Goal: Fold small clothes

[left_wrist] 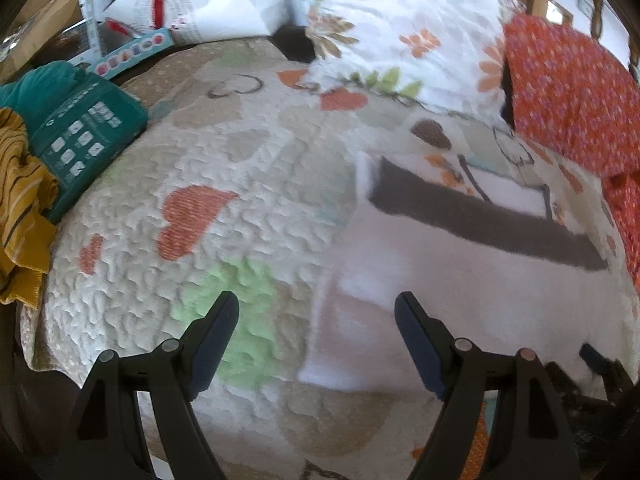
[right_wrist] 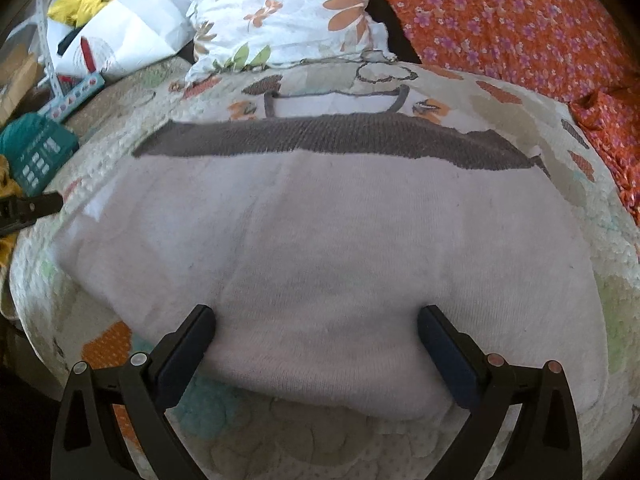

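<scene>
So the white garment (right_wrist: 320, 248) with the grey band (right_wrist: 332, 142) is spread flat on the quilt (left_wrist: 224, 168), filling the middle of the right wrist view, band along the top edge. Laid out smooth like that, it looks ready for a fold, not mid-fold.

The right gripper (right_wrist: 316, 344) sits over the near edge at bottom center, jaws wide apart, holding nothing. My guess is it's lining up to pinch that edge.

The left gripper (left_wrist: 316, 336) is also wide open and empty, hovering at the bottom of its frame over the garment's left edge, half over bare quilt.

A mustard striped cloth (left_wrist: 20, 200) waits at the far left beside a teal box (left_wrist: 88, 136), probably next up.
</scene>
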`<state>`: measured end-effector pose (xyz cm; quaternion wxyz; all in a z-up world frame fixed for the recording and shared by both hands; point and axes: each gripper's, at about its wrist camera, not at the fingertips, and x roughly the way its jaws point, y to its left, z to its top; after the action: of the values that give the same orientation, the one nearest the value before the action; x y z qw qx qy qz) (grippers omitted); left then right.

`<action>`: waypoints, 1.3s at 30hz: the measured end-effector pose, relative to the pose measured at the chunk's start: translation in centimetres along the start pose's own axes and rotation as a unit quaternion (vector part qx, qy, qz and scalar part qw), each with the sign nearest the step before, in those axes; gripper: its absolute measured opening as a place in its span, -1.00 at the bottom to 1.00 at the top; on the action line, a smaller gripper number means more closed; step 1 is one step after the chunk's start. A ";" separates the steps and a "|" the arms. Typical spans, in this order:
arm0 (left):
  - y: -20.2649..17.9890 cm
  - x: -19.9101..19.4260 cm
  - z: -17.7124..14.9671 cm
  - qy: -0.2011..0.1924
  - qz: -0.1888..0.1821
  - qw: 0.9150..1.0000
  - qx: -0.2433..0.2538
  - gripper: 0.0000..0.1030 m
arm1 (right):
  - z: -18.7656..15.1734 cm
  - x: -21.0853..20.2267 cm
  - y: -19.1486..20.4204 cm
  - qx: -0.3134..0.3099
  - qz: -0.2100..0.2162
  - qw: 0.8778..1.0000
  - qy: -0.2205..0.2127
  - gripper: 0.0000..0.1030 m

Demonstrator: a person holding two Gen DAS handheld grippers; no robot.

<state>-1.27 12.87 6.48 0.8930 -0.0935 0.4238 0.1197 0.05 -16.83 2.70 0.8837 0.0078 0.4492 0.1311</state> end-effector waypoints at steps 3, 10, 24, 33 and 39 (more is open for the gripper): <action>2.6 -1.0 1.1 -0.022 0.021 0.999 -0.036 0.55 | 1.2 -2.2 0.7 -0.005 0.033 0.999 -0.024 0.62; 8.7 -1.6 2.5 -0.024 0.019 0.991 -0.132 0.58 | 1.2 -0.9 9.7 -0.132 0.093 0.987 0.007 0.27; 15.8 -2.4 2.4 -0.025 0.006 0.969 -0.245 0.62 | 0.1 5.0 23.5 -0.303 0.021 0.953 -0.003 0.04; 15.6 -2.1 2.1 -0.015 0.004 0.968 -0.250 0.63 | 3.5 4.7 23.6 -0.227 0.059 0.972 -0.002 -0.83; 12.3 -1.9 2.1 -0.011 -0.007 0.977 -0.213 0.63 | 8.9 -0.9 11.6 -0.040 0.081 0.995 -0.048 -0.84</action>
<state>-4.48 24.95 8.49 0.8581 -0.2828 0.3780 0.2022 4.03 -4.92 10.29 0.8903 0.0147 0.3987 0.2198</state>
